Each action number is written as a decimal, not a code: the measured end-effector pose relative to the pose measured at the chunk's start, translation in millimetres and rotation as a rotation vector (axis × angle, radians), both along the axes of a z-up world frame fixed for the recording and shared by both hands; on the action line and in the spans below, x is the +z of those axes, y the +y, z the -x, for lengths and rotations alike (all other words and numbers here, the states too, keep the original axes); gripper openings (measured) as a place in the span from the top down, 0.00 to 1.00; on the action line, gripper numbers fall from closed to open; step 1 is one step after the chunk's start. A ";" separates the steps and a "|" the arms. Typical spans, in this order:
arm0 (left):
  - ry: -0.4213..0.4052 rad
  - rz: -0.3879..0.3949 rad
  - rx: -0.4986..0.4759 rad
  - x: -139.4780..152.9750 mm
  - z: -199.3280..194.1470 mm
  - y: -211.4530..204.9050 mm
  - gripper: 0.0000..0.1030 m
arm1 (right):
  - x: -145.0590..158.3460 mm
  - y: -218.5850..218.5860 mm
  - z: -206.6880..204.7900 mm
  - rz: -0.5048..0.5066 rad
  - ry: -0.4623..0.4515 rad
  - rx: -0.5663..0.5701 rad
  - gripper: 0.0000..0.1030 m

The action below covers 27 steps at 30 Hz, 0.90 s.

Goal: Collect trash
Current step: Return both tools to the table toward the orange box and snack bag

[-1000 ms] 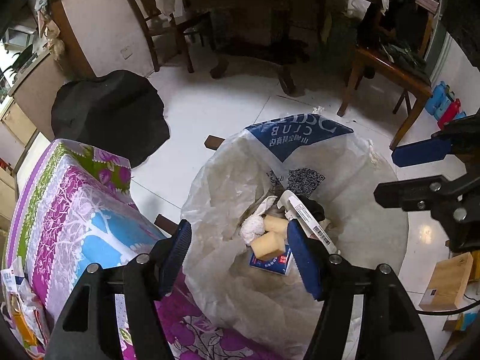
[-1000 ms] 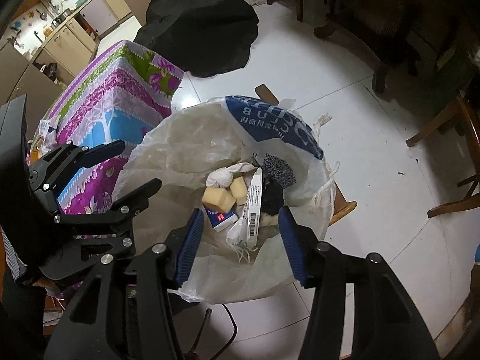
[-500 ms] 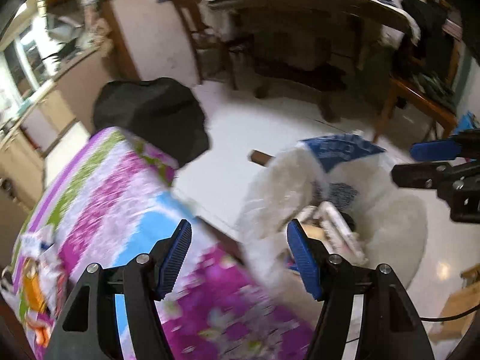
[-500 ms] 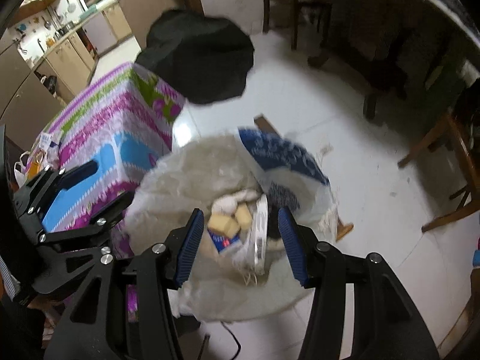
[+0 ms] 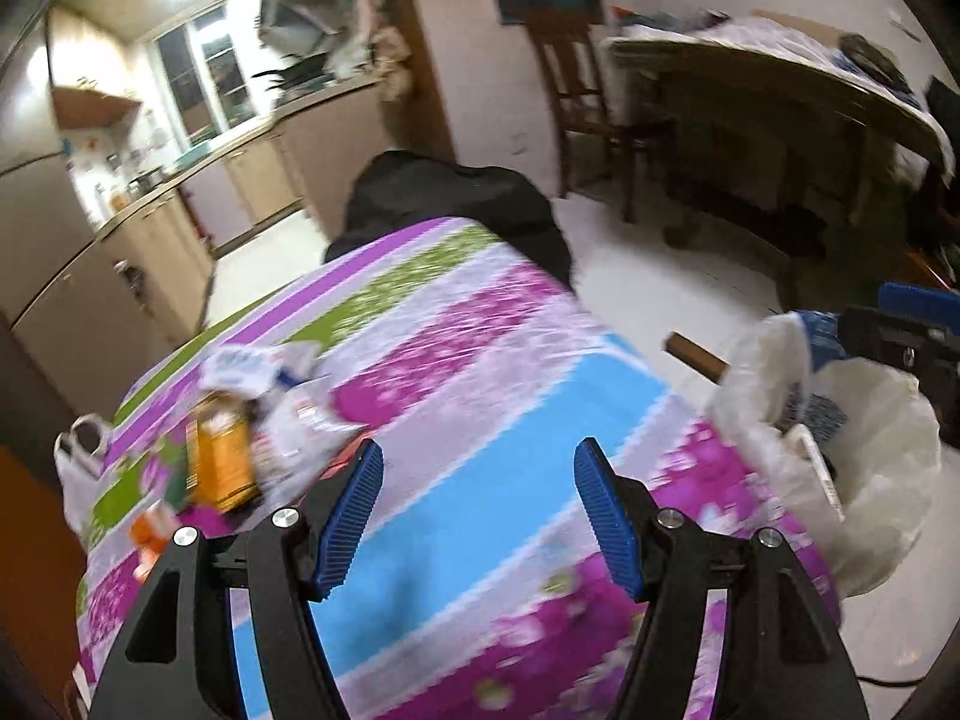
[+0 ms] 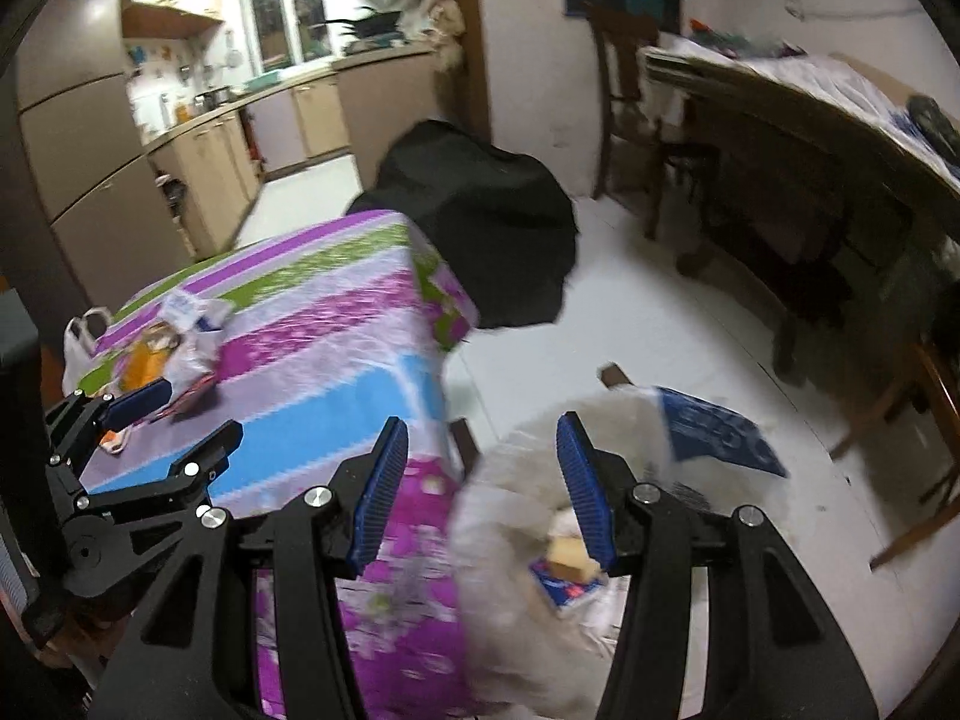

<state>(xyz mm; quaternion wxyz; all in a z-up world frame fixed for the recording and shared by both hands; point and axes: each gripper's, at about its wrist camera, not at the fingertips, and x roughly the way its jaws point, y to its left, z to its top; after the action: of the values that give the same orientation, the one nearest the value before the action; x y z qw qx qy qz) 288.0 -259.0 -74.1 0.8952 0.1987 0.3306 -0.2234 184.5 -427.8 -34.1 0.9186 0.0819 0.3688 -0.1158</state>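
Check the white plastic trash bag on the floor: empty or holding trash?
Holding trash: the white plastic trash bag gapes open, showing a yellow sponge block inside.

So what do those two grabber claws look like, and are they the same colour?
Yes, they match. The left gripper and the right gripper are both black angular plastic frames with cut-out slots and small round silver bolts. Each ends in two fingers faced with bright blue ribbed pads. No cable on them, markings, sleeves or hands show in these views.
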 end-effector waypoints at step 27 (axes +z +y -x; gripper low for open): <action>0.067 0.128 0.228 -1.9 -51.2 272.8 0.32 | -28.0 150.3 -66.5 -0.027 0.062 0.313 0.45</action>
<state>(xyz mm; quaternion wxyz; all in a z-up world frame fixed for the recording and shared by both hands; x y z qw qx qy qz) 339.1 13.8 -76.0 0.9141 0.0948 0.3659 -0.1472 251.1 -277.5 -62.1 0.9124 0.0321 0.4068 0.0314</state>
